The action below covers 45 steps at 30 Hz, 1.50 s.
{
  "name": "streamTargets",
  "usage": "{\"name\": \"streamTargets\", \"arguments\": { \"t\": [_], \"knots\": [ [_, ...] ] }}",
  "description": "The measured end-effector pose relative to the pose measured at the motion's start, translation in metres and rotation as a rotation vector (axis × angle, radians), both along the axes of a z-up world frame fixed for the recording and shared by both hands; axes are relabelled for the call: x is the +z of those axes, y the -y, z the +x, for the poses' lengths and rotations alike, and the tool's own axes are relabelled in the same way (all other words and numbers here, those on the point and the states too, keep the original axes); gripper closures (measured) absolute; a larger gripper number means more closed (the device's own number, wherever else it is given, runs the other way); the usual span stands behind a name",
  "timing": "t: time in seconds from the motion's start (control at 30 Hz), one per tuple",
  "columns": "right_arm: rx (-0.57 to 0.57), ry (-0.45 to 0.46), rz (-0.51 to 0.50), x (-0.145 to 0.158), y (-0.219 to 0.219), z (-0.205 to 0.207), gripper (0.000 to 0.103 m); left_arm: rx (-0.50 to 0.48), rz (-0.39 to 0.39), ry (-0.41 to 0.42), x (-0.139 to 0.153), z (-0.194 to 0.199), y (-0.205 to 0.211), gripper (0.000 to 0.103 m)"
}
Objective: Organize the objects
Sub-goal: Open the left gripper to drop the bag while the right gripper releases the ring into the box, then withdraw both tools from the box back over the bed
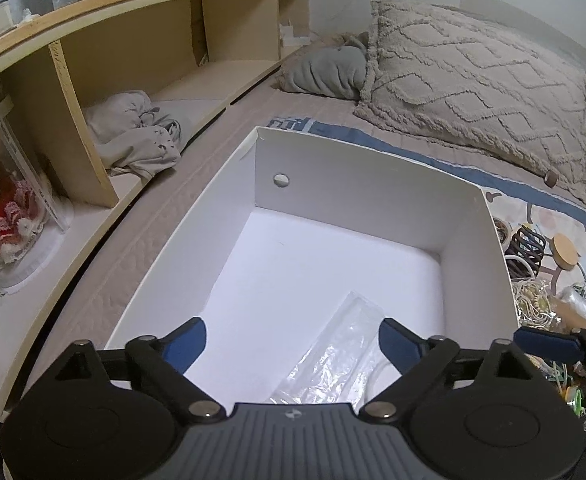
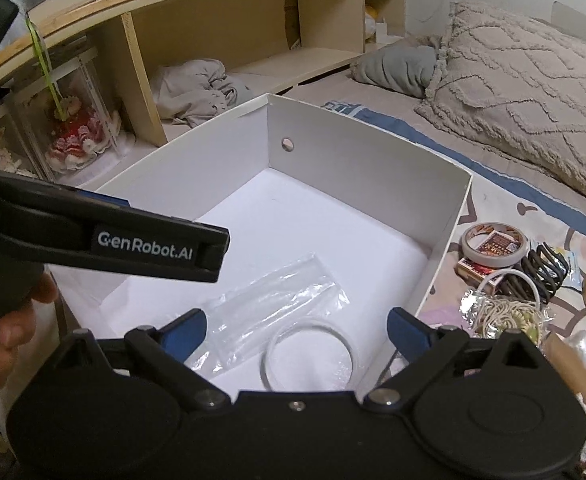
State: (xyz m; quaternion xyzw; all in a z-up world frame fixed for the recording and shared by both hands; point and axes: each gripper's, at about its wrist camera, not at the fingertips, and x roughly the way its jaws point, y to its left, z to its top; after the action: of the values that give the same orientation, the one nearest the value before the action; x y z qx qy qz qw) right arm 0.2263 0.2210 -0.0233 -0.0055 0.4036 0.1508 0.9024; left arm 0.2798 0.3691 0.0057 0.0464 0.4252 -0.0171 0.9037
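Bed (image 1: 221, 184) carries my white box (image 1: 377, 184), with a shelf (image 1: 141, 52) behind and pillows (image 1: 473, 80) to the right. Clutter (image 2: 525, 280) lies just beside the box's right wall. Inside I see a clear bag (image 2: 277, 300) and a ring (image 2: 309, 354) lying flat. My left tongs (image 1: 293, 340) and right tongs (image 2: 297, 332) both gape wide, holding nothing.
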Motion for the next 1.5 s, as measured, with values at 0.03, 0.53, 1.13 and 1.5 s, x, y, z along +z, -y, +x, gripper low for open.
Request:
{"name": "streamTargets", "arguments": {
  "t": [0.03,0.53,1.13,1.5],
  "knots": [
    [-0.003,0.005,-0.004,0.001,0.000,-0.001,0.005,0.001,0.002,0.004,0.000,-0.001,0.000,0.007],
    [-0.021,0.021,-0.009,0.006,0.010,-0.002,0.003,0.006,0.003,0.011,0.004,-0.003,-0.001,0.000],
    [-0.111,0.031,0.000,0.017,0.056,-0.014,0.001,-0.013,0.007,0.020,0.005,-0.018,0.010,0.000],
    [-0.196,0.051,-0.005,0.026,0.110,-0.045,0.001,-0.057,-0.012,0.051,0.014,-0.047,0.044,0.000]
  ]
}}
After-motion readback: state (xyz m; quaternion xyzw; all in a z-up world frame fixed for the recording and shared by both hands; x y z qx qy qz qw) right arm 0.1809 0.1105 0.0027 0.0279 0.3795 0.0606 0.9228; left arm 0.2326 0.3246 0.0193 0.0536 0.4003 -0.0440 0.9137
